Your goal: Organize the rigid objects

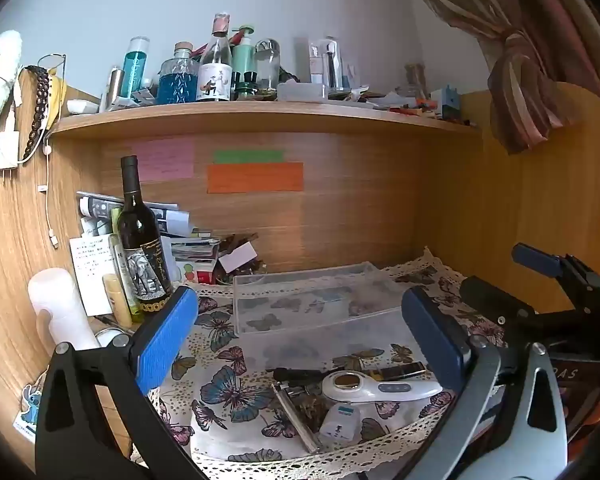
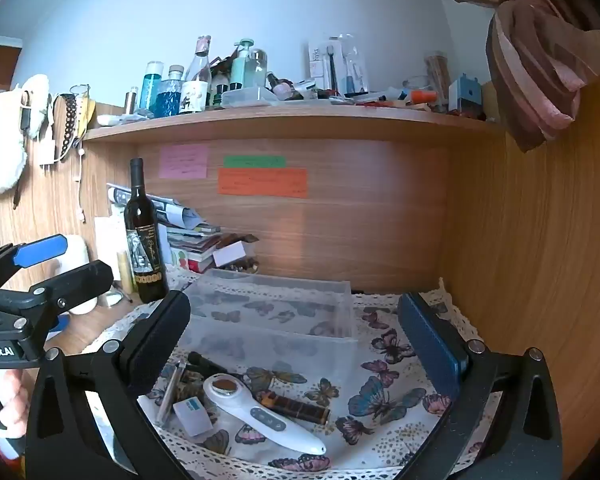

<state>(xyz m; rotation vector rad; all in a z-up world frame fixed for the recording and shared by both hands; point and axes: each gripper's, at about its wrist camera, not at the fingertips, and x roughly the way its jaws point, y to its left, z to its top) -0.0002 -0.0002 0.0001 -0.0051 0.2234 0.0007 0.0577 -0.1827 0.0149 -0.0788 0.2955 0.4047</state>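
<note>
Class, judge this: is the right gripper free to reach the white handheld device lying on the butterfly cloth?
Probably yes: the right gripper is open, and the white handheld device lies uncovered just ahead, nothing lying over it.

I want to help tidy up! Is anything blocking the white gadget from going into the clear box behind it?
Nothing big is in the way. The white gadget lies just in front of the clear box, with a black stick and a brown tube beside it. Both the left gripper and right gripper are open and empty.
</note>
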